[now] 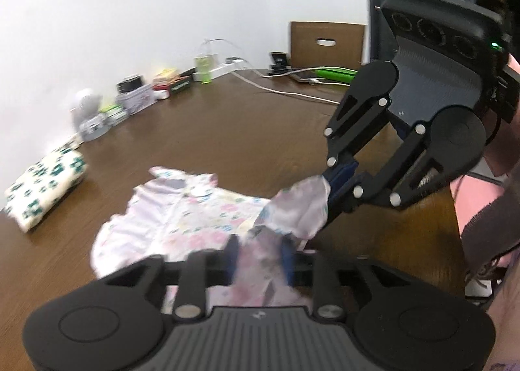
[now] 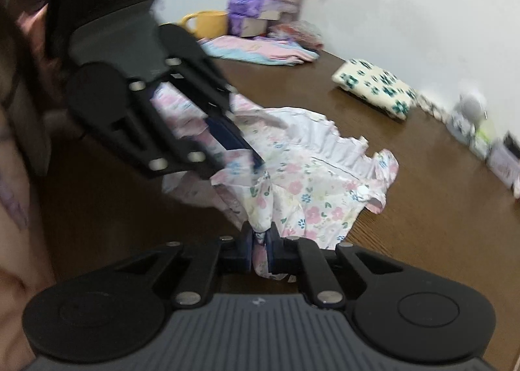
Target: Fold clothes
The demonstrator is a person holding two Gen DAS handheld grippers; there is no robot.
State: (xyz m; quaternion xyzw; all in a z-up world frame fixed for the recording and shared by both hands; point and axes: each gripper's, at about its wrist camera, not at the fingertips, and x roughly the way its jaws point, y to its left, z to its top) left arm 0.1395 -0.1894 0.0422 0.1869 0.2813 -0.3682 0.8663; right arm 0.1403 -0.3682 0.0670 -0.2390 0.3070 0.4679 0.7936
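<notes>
The brown wooden worktop [image 1: 227, 130] is seen across both views, bounded by a white wall [image 1: 146, 6]. On it, the floral garment [image 2: 312, 182] is spread out crumpled, with its ruffled white edge turned toward the wall. One end of the garment is lifted off the worktop between the two tools.

The left tool [image 1: 260, 260] is seen at the bottom of the left wrist view. A bunched fold of the garment [image 1: 182, 221] is passed between its blue fingers [image 1: 287, 260], which stand narrowly apart with cloth filling the gap; whether the pads press on it cannot be told. The rest of the garment lies just ahead of this tool, toward the wall.

The right tool [image 2: 260, 242] is closed on a thin pinch of the garment's edge, with cloth sticking out behind its pads. In the left wrist view the right tool [image 1: 326, 184] is seen coming in from the right, with a corner of cloth hanging from its tip, just above the left tool.

A folded cream cloth with green flowers [image 1: 45, 189] lies well apart from the garment, near the wall. A folded pink and blue stack [image 2: 260, 49] and a yellow cup [image 2: 208, 23] are seen at the far end. Small boxes [image 1: 136, 98] and cables [image 1: 286, 88] are lined along the wall.
</notes>
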